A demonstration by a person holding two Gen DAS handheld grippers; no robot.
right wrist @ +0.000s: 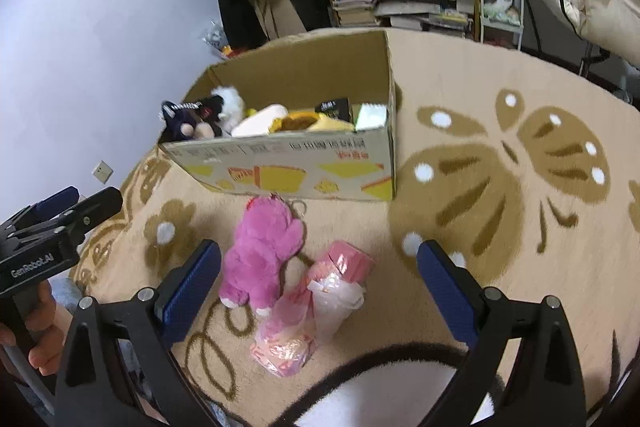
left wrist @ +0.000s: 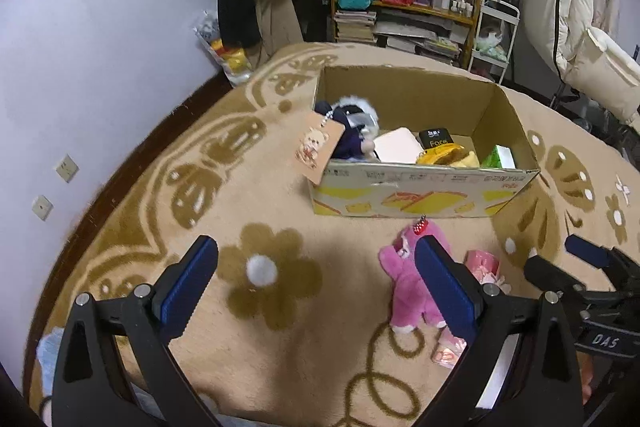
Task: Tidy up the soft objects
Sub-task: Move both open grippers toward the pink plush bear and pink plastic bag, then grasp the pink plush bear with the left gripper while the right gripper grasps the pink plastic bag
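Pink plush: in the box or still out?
Out. The pink plush lies on the blanket in front of the box, between the open right gripper's fingers.

Left claw (left wrist: 316, 287) spread wide, right claw (right wrist: 320, 291) likewise (both empty), side by side, angled downward

Both tongs are black plastic frames with blue ribbed pads and silver screw heads at the joints. The left tongs (left wrist: 316, 283) carry white "GenRobot.AI" lettering on the body; the right tongs (right wrist: 320, 283) show "DAS". A bare-skinned hand (right wrist: 42, 343) grips the left handle.
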